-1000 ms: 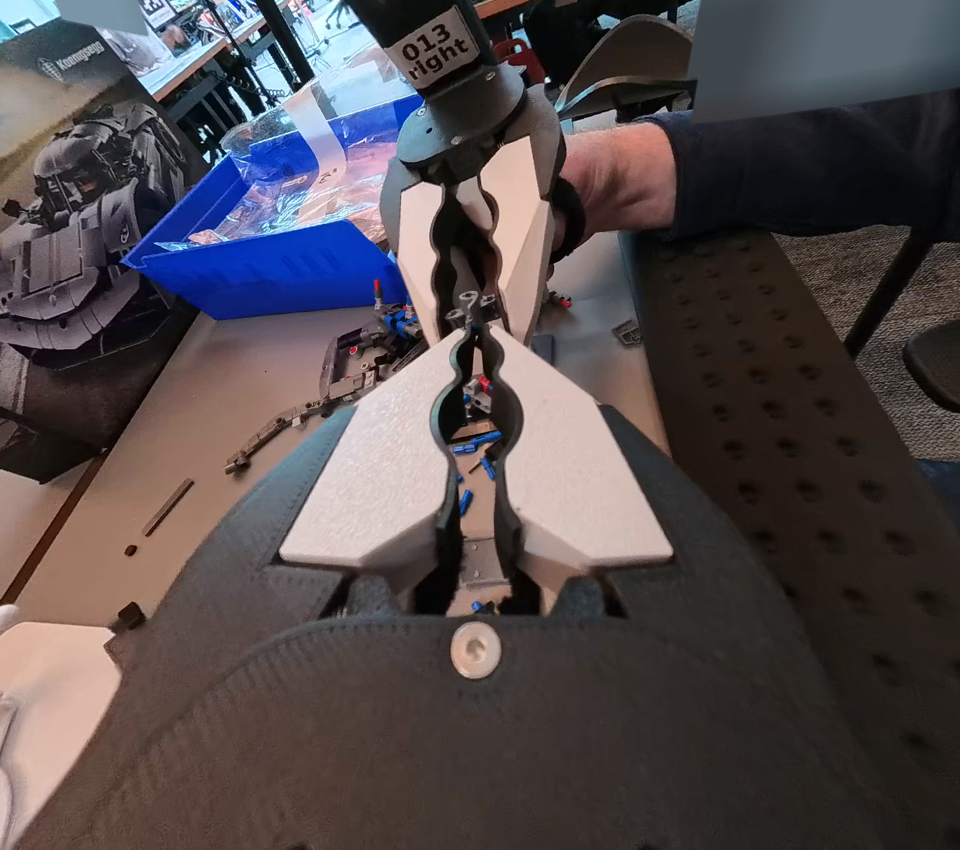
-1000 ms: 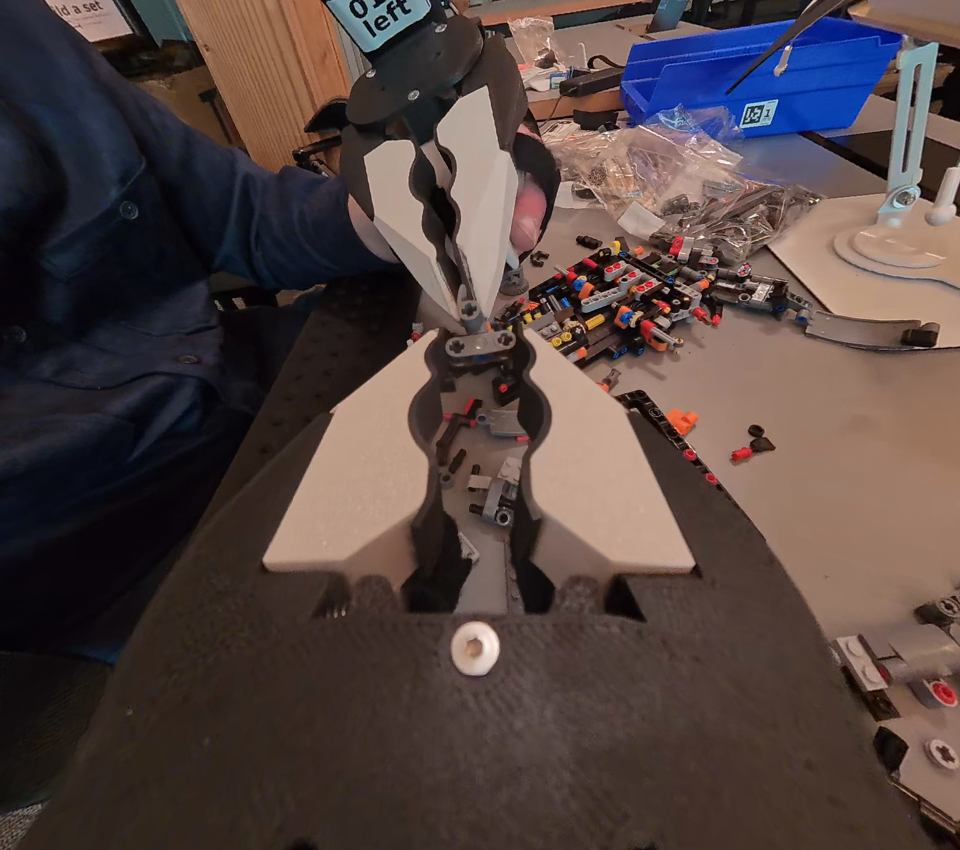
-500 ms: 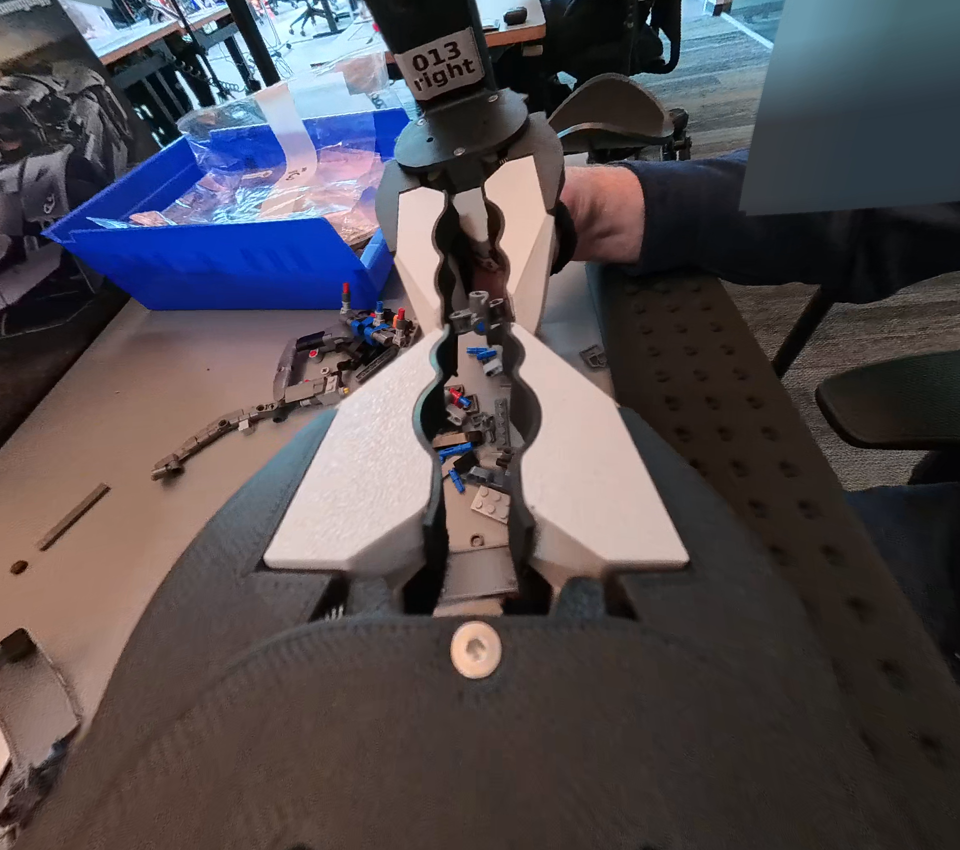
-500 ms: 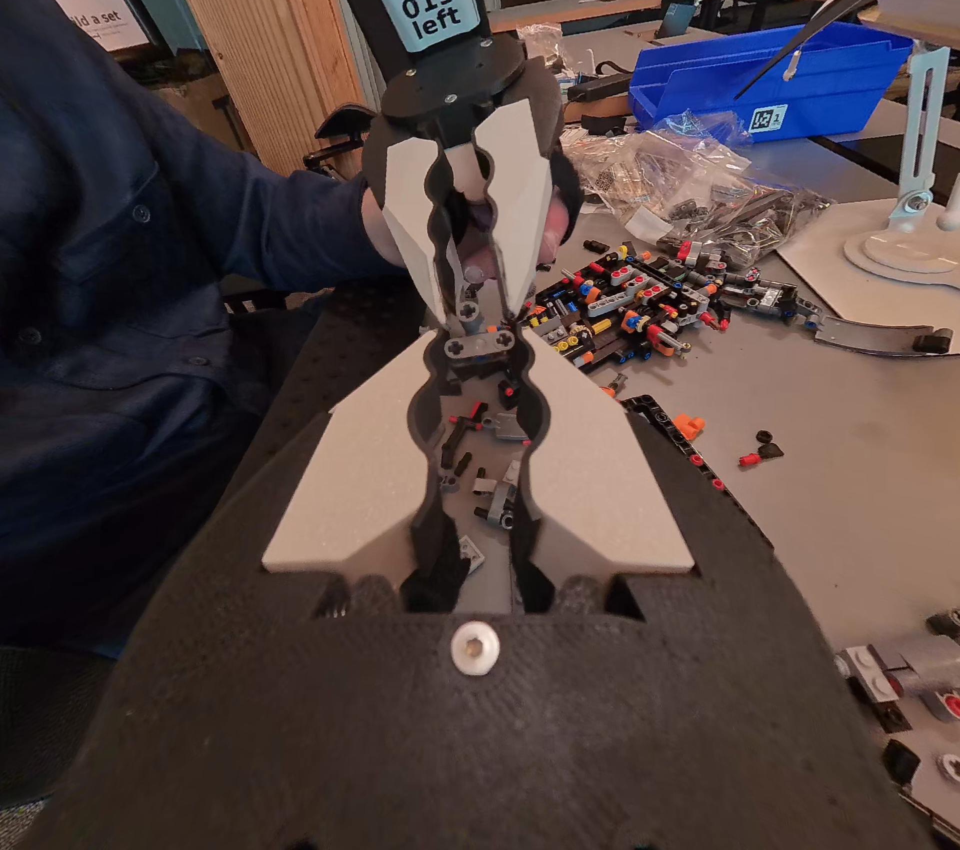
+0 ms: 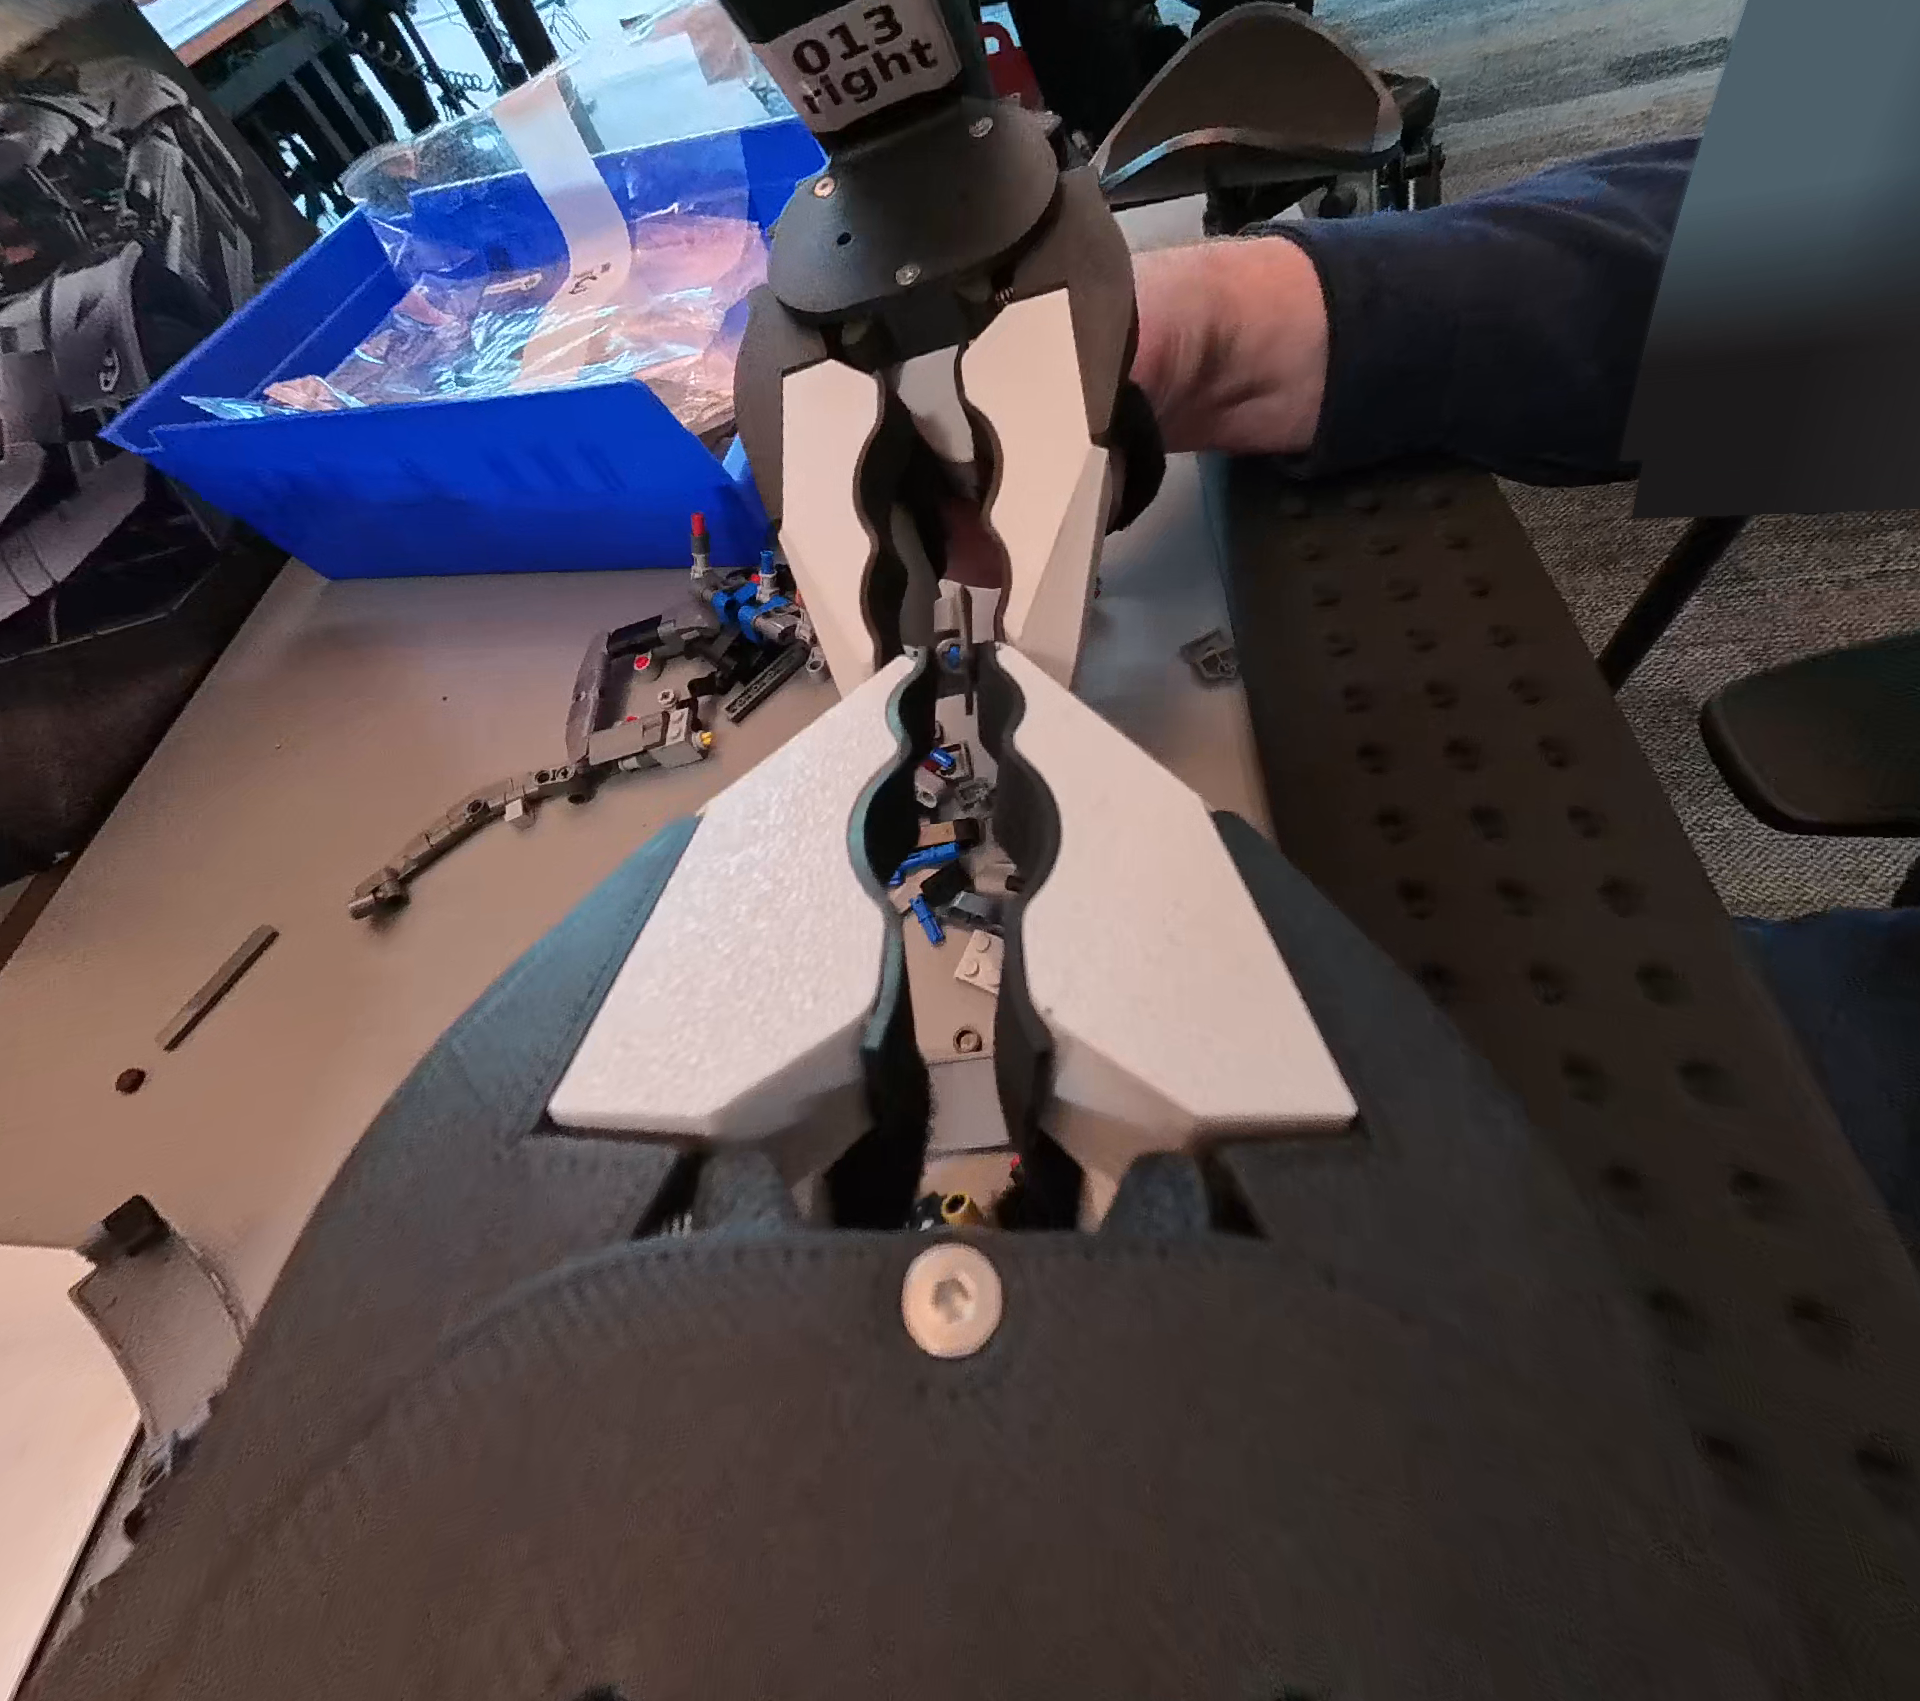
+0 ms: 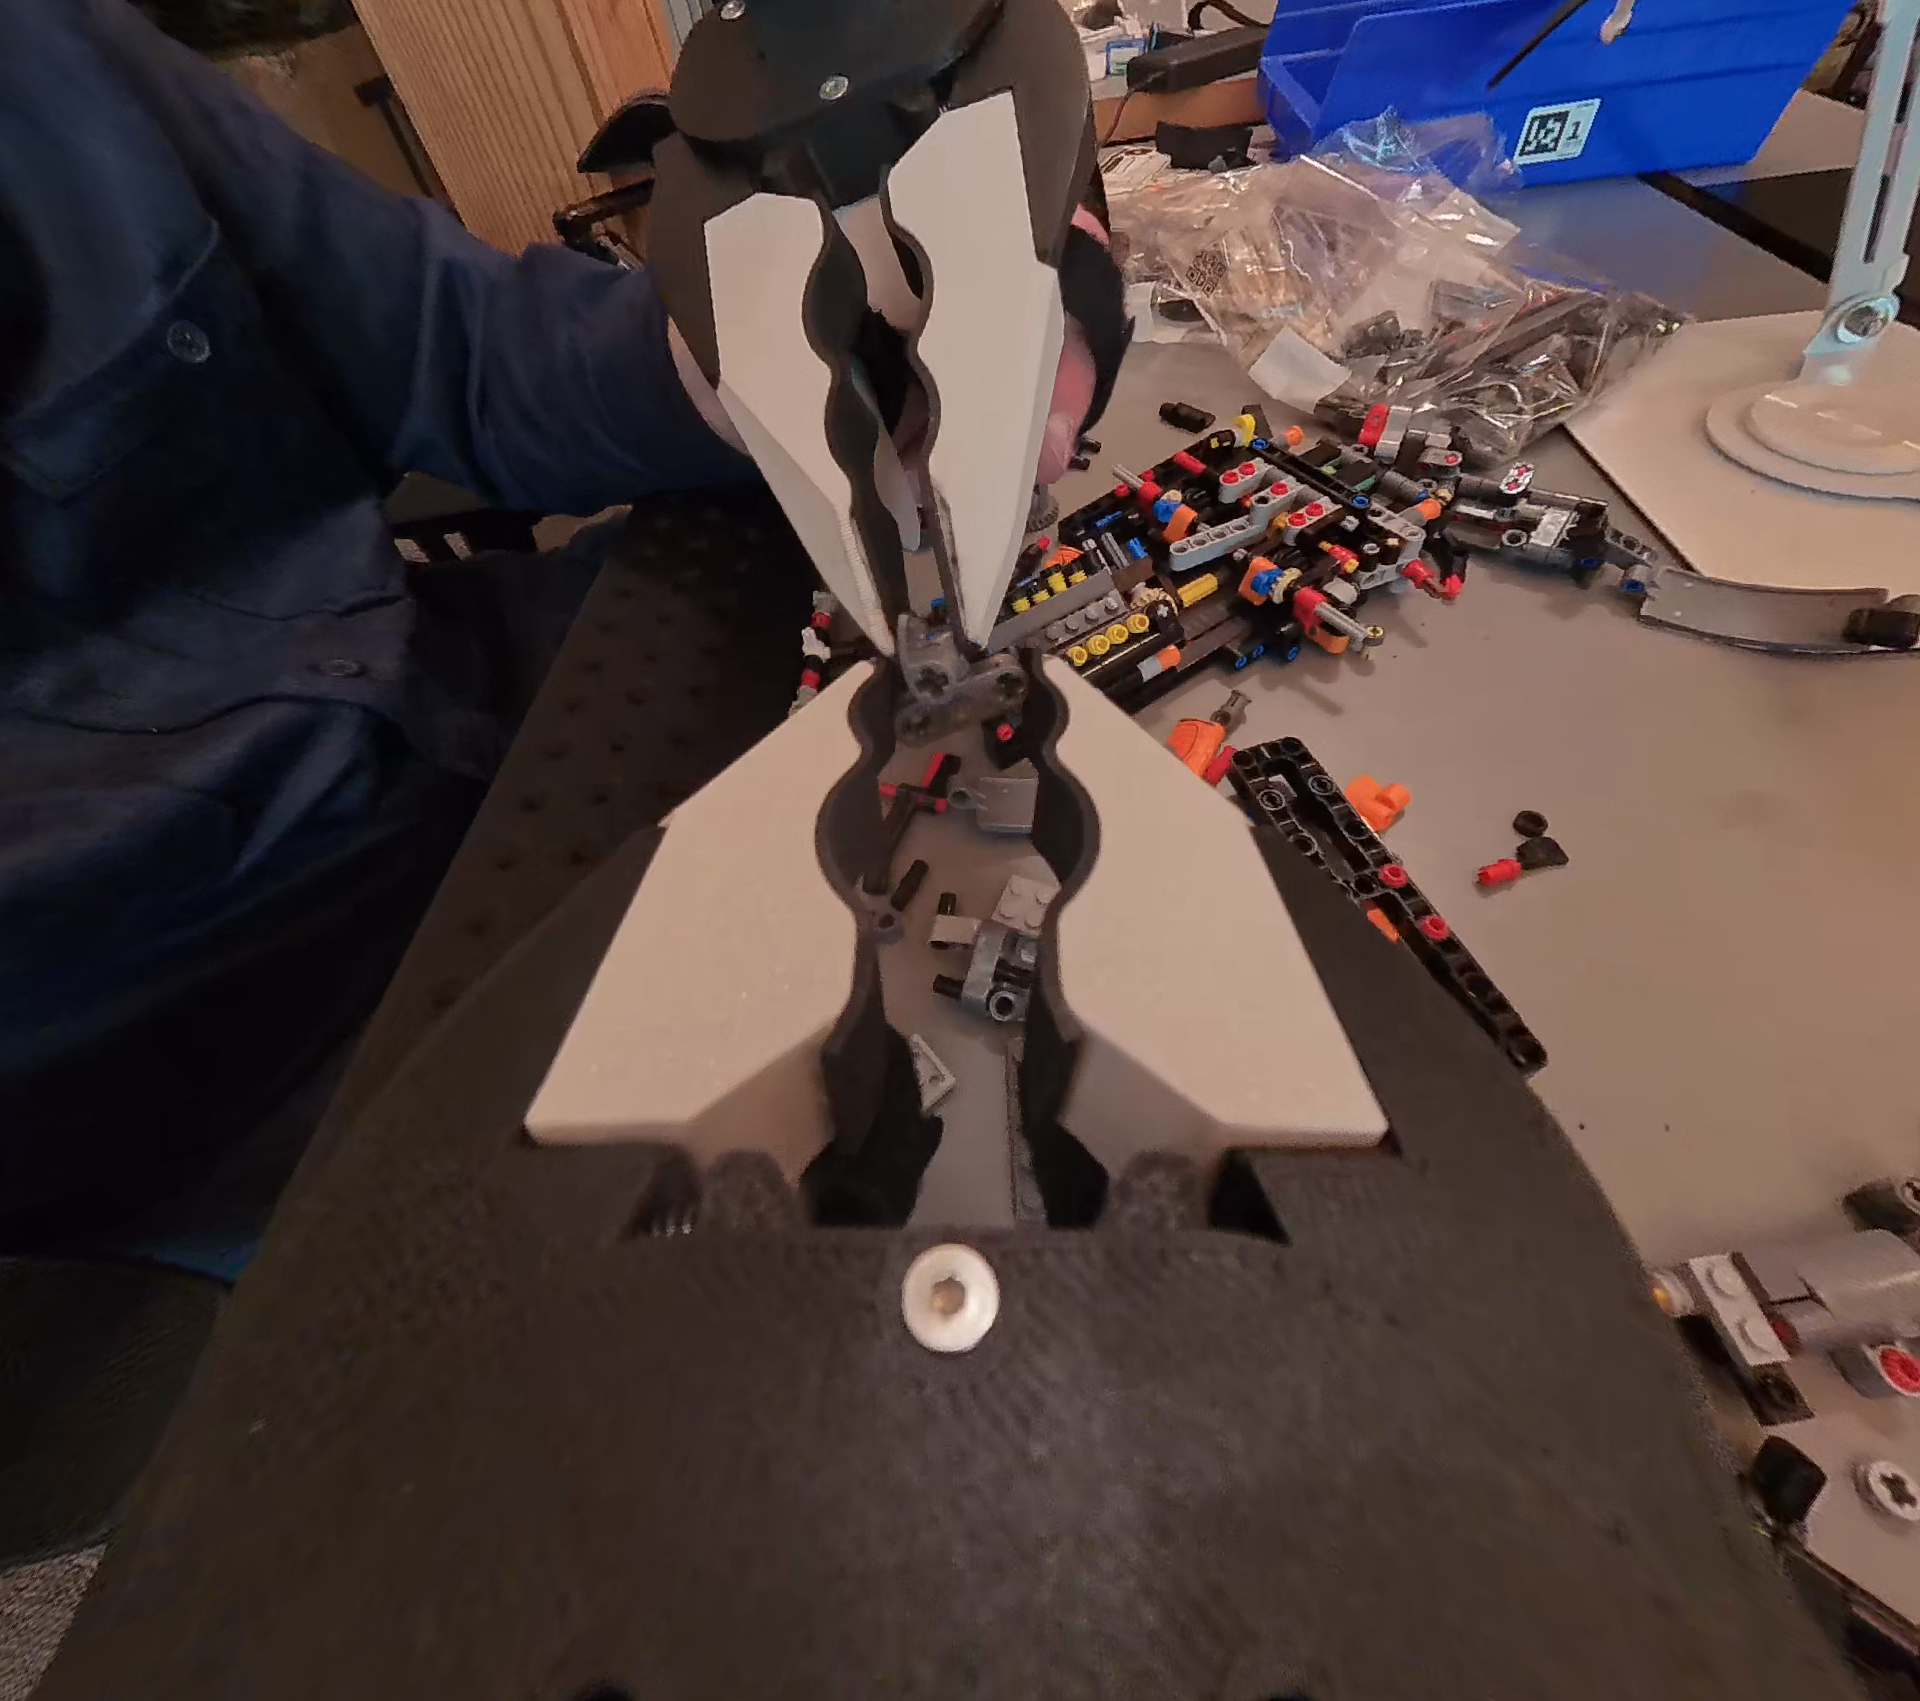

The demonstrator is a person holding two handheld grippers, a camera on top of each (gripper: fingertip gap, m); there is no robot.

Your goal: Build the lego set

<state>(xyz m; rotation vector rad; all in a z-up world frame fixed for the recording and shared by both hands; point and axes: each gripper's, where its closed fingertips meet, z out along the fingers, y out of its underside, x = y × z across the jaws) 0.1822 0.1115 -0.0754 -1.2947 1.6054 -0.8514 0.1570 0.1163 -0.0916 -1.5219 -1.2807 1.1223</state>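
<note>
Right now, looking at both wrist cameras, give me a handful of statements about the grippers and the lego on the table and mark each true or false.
1. The two grippers meet tip to tip. True: left gripper and right gripper both pinch a small grey lego piece.
2. The right gripper's jaws gape wide open. False: they are closed on the piece.
3. A colourful lego assembly lies on the table. True.
4. The blue bin is empty. False: it holds clear plastic bags.
5. An orange piece lies beside a black beam. True.
</note>
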